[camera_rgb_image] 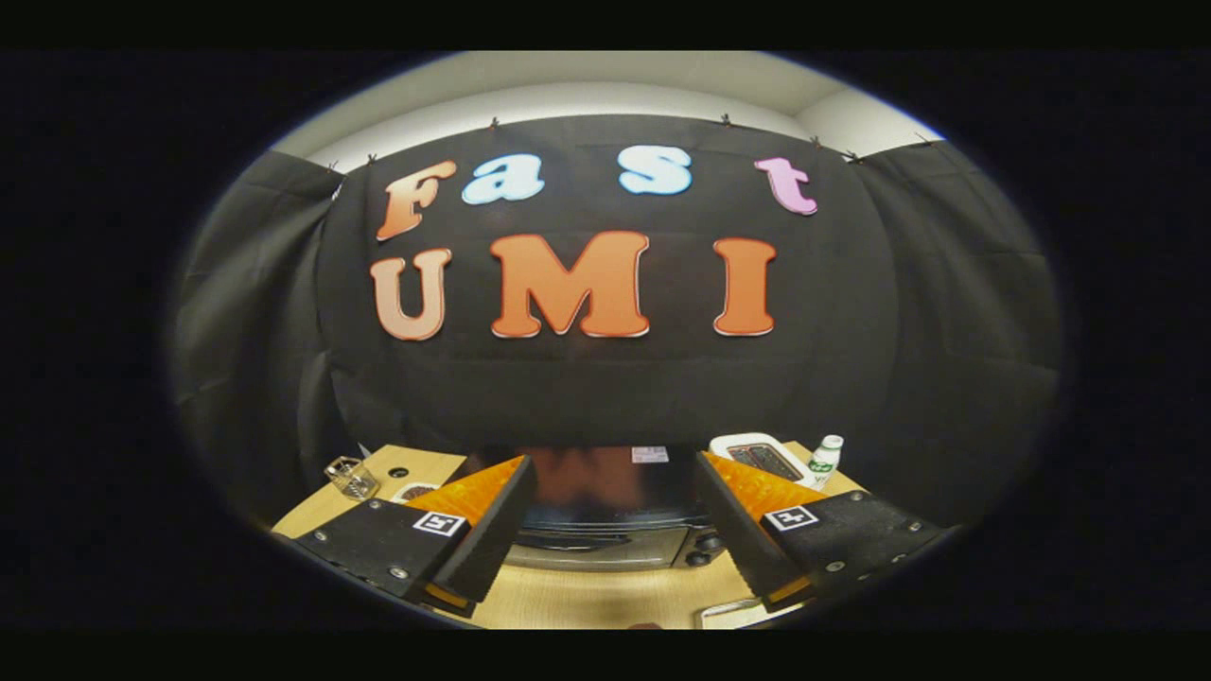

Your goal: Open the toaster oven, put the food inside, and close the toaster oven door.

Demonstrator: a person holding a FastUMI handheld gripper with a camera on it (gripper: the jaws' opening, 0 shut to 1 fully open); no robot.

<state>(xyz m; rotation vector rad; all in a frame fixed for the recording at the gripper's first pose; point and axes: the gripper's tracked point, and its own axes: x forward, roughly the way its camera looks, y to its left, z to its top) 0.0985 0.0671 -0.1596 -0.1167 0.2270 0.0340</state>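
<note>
The toaster oven point(605, 501), black on top with a silver front, sits on the wooden table just beyond my fingers. Its door looks closed, with dark knobs point(708, 550) at the front right. My gripper point(610, 530) is open, held high above the table, its two fingers spread to either side of the oven with nothing between them. A pale tray edge point(733, 615) peeks in at the near side of the table under the right finger; I cannot tell what lies on it.
A clear glass point(350, 476) stands on the table point(587, 596) beyond the left finger. Beyond the right finger lie a white appliance with a dark top point(762, 457) and a small white bottle point(824, 461). Black cloth walls close in behind the table.
</note>
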